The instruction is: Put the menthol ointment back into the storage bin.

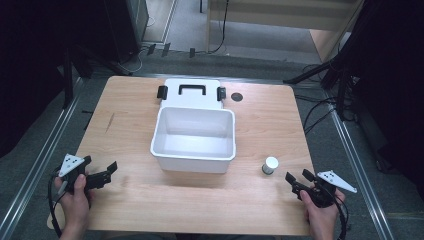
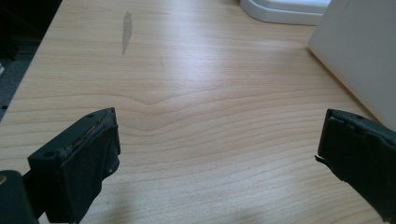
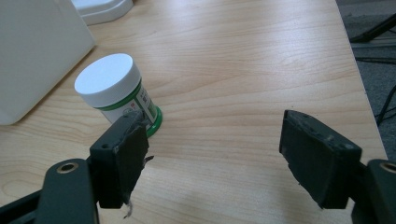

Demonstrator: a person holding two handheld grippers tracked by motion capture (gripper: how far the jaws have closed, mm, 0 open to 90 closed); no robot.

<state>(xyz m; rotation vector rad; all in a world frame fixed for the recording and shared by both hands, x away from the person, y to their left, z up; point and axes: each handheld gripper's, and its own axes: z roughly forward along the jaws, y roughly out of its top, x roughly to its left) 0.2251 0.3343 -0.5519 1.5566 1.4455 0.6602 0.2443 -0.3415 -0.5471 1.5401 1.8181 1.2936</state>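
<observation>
A small jar (image 1: 270, 165) with a white cap and green label stands on the wooden table, right of the open white box (image 1: 194, 162). My right gripper (image 1: 298, 176) sits just right of the jar and nearer the front edge, open and holding nothing. In the right gripper view the jar (image 3: 109, 86) stands ahead of the left jaw, outside the gap of the right gripper (image 3: 215, 140). My left gripper (image 1: 100, 163) rests open at the front left, apart from the box. Bare wood lies between the jaws of the left gripper (image 2: 217, 140), with the box wall (image 2: 359, 51) at the right.
The box's lid (image 1: 192, 92), with a black handle and two black latches, lies flat behind the box. A small black disc (image 1: 237, 97) sits right of the lid. A grey streak (image 2: 126, 30) marks the wood at far left. Cables and stands surround the table (image 1: 125, 200).
</observation>
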